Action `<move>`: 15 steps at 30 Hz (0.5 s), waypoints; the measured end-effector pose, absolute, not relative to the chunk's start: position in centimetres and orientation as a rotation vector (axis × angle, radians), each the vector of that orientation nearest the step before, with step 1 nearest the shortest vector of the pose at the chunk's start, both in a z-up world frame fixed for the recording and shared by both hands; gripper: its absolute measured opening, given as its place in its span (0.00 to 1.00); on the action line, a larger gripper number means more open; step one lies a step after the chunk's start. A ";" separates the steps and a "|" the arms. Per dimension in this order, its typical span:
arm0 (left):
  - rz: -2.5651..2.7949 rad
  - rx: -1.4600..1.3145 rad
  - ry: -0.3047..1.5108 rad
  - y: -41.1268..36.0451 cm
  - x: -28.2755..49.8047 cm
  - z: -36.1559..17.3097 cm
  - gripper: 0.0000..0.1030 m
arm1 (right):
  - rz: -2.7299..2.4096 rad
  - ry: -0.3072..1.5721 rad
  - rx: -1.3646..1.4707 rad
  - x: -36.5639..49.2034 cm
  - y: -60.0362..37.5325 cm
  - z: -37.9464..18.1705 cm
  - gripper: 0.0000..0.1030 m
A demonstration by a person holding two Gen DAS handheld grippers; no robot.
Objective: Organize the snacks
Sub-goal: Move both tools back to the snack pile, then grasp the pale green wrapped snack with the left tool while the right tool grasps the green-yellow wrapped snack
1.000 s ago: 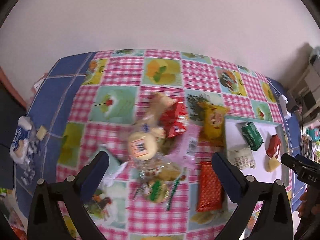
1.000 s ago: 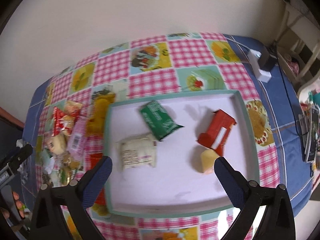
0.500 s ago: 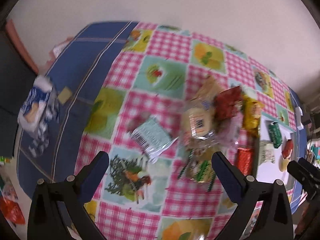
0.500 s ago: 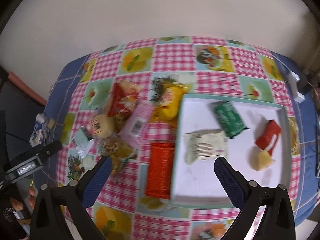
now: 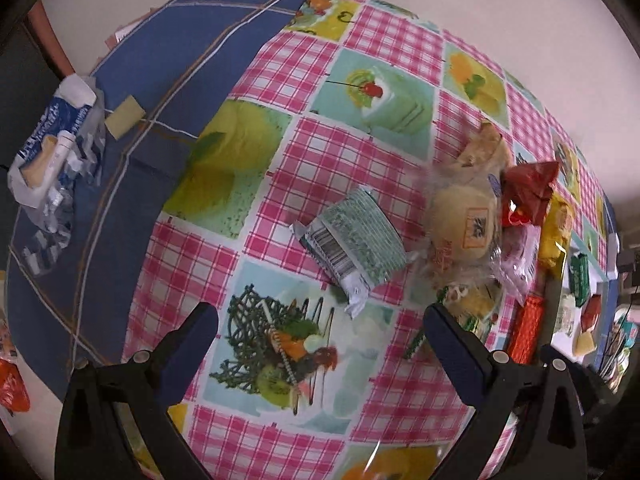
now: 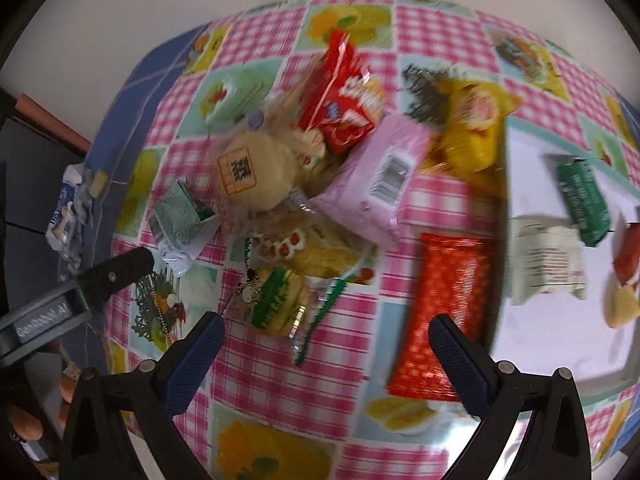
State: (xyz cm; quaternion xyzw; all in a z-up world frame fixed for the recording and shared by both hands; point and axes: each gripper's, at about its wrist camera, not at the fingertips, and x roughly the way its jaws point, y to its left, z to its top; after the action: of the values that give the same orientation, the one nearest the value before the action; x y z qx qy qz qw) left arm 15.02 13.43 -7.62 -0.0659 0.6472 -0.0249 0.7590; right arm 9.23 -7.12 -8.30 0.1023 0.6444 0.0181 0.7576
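A heap of snacks lies on the checked tablecloth. My left gripper (image 5: pixel 320 340) is open and empty, just short of a pale green striped packet (image 5: pixel 354 248). Beside it lie a round bun (image 5: pixel 462 224) and a red bag (image 5: pixel 528 196). My right gripper (image 6: pixel 326 346) is open and empty above a clear bag with green print (image 6: pixel 280 300). A red foil packet (image 6: pixel 444 312), a pink packet (image 6: pixel 380 180) and a yellow bag (image 6: pixel 472 128) lie near it. The white tray (image 6: pixel 560 344) on the right holds a green packet (image 6: pixel 584 200) and a white packet (image 6: pixel 544 260).
A crumpled blue and white wrapper (image 5: pixel 52 148) and a small yellow block (image 5: pixel 125 117) lie on the blue cloth at the table's left end. The left gripper's finger (image 6: pixel 116 274) shows in the right wrist view. A white wall stands behind the table.
Both grippers have swung left and come lower toward the table. The left one now faces the green striped packet; the right one has moved from over the tray to the snack heap.
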 end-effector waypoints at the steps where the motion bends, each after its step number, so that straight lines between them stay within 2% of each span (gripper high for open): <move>1: -0.055 -0.149 1.413 13.5 15.3 -7.8 0.99 | 0.040 1.410 0.224 9.5 -6.8 -8.7 1.00; 15: -0.042 -0.196 1.473 12.3 19.7 -12.1 0.99 | -0.018 1.436 0.196 12.1 -4.2 -12.5 1.00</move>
State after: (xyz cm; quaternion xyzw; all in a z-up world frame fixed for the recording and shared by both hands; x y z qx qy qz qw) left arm 19.71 12.29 -12.07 -0.0892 0.6706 -0.0189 0.7362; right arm 12.14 -4.21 -12.54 0.0894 0.6567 -0.0081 0.7488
